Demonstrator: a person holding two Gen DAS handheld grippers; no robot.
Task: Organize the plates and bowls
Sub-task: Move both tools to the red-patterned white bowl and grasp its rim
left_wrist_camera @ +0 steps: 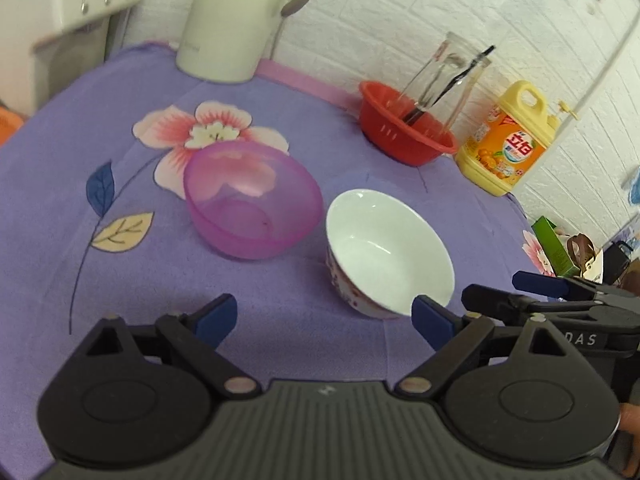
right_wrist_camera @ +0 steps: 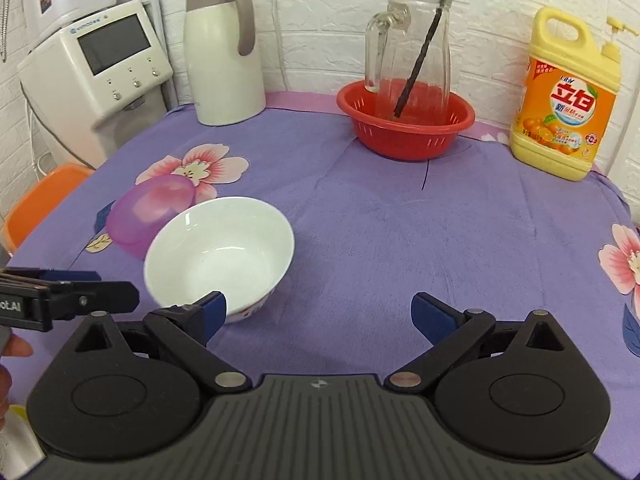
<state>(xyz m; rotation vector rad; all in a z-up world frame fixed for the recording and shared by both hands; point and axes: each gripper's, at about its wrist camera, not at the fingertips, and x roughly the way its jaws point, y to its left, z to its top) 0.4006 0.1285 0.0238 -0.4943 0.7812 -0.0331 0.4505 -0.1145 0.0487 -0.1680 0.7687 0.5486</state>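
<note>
Both grippers are held low over the purple floral tablecloth, jaws spread wide, nothing grasped. Left gripper: its right fingertip is seen just at the near rim of the white bowl; contact cannot be confirmed. Right gripper: its left fingertip overlaps the same bowl's near rim in view; touching or apart cannot be told.

White bowl is set upright on the cloth, empty, floral print on its outside. Purple translucent bowl is placed just beside it, upright, a narrow gap visible between them.

At the back by the wall: red basket with glass pitcher inside, yellow detergent bottle, white thermos jug.
</note>
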